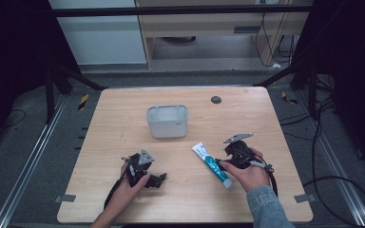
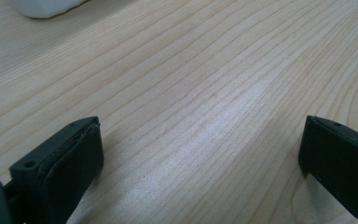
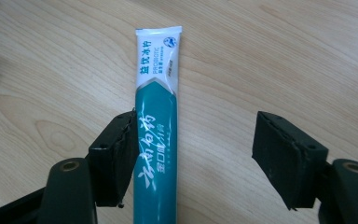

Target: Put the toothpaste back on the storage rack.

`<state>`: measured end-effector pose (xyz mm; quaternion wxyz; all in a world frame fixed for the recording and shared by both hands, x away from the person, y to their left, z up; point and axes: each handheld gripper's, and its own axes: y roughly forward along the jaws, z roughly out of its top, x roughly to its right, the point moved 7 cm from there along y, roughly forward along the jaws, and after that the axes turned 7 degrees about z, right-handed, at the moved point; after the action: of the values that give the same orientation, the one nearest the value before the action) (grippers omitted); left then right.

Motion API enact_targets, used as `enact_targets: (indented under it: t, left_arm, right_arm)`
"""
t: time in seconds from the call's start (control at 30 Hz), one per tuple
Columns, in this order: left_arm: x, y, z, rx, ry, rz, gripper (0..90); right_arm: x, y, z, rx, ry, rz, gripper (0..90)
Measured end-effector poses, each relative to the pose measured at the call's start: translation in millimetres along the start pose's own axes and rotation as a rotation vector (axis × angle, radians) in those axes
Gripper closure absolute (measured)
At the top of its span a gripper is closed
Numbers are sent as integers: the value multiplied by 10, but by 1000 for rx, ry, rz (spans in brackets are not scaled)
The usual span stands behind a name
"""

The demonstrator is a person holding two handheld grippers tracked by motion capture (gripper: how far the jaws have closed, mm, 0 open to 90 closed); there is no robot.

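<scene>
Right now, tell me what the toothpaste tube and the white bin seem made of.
Toothpaste tube: likely glossy plastic laminate; its printed teal-and-white skin shows shine and creases, with a flat crimped end. White bin: probably matte plastic; thin, even walls with rounded corners.

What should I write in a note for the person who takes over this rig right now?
Left tongs: open, nothing between them, resting low on the table near the front edge.
Right tongs: open around the toothpaste tube; one pad is at the tube's side, the other stands clear, so there is no grip yet.
Tube: lies flat on the table, in front and to the right of the white bin.
Done: right tongs placed over the tube.
Left: close on the tube and lift it; probably it goes into the bin.
</scene>
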<state>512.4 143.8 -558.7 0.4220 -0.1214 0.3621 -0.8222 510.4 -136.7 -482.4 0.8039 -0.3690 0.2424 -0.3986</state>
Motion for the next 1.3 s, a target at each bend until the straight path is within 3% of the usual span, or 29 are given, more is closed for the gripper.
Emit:
enact_targets:
  t: [0.33, 0.63, 0.83, 1.13, 1.3]
  left_arm:
    - [1, 0, 0, 0, 0, 0, 0]
    - [-1, 1, 1, 0, 1, -1, 0]
    - [-1, 2, 1, 0, 1, -1, 0]
    - [-1, 2, 1, 0, 1, -1, 0]
    - [-1, 2, 1, 0, 1, -1, 0]
  right_arm:
    - [-73, 106, 158, -57, -54, 2, 399]
    - [-127, 215, 272, -84, -69, 19, 480]
    - [-137, 319, 294, -104, -71, 28, 474]
    - [-192, 531, 264, -132, -53, 49, 381]
    - [-206, 627, 249, -155, -59, 22, 363]
